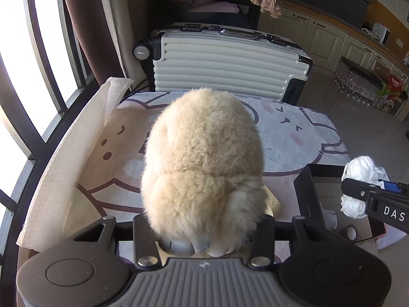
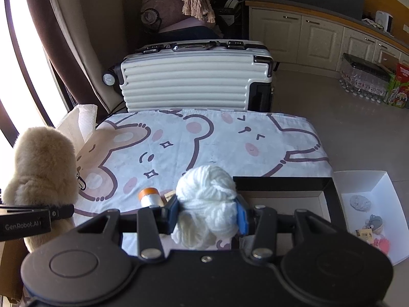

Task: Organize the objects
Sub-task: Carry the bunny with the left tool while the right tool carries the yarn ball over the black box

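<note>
— Plush toy (image 1: 202,161): where is it?
— Clamped in the left gripper (image 1: 203,230), above the cartoon cloth (image 1: 306,138).
— And the right gripper (image 2: 208,215)?
— Squeezing a white yarn ball (image 2: 207,202) beside the black box (image 2: 329,192).

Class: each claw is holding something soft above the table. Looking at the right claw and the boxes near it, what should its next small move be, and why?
Probably carry the white yarn ball a little to the right and lower it into the black box. The right claw is shut on the yarn, and that open box lies just beside it on the table. The left claw is busy holding the plush toy.
</note>
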